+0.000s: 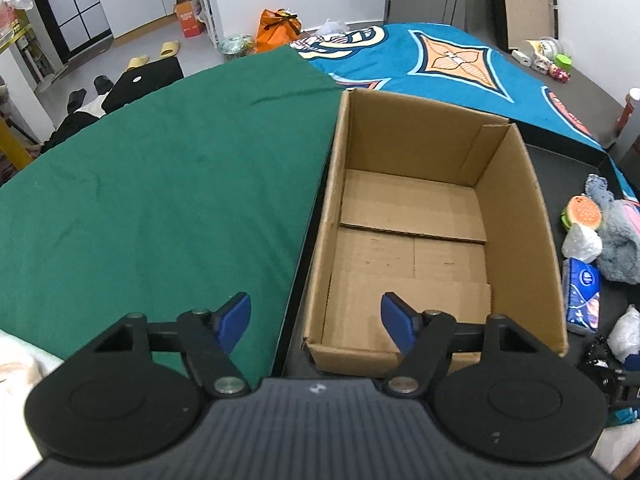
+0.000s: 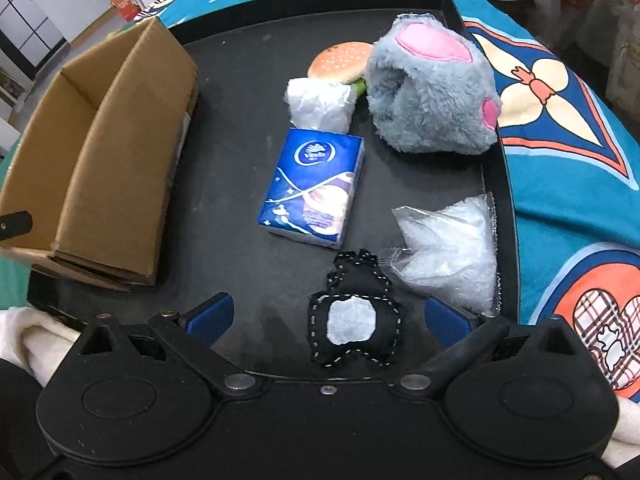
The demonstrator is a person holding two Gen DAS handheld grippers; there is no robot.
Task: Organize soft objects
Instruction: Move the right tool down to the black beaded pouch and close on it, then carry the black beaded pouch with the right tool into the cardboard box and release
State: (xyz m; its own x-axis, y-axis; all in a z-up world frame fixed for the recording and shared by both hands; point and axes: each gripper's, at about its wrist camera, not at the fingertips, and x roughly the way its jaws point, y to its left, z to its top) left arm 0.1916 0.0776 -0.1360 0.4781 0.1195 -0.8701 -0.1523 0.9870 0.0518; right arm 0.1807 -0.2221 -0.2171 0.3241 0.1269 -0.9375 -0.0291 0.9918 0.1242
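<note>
An empty cardboard box (image 1: 416, 240) stands on the black table; it also shows in the right wrist view (image 2: 100, 152) at the left. My left gripper (image 1: 316, 322) is open and empty above the box's near left corner. My right gripper (image 2: 328, 316) is open, its fingers on either side of a small black stitched plush (image 2: 354, 320) with a white patch. Beyond lie a blue tissue pack (image 2: 314, 188), a crumpled white bag (image 2: 320, 106), a burger plush (image 2: 340, 60), a grey furry paw plush (image 2: 434, 88) and a clear plastic bag (image 2: 452, 256).
A green cloth (image 1: 160, 192) covers the surface left of the box. A blue patterned blanket (image 1: 440, 60) lies behind and to the right (image 2: 568, 140). The soft items show at the left wrist view's right edge (image 1: 592, 240). Slippers and an orange bag (image 1: 278, 30) sit on the floor.
</note>
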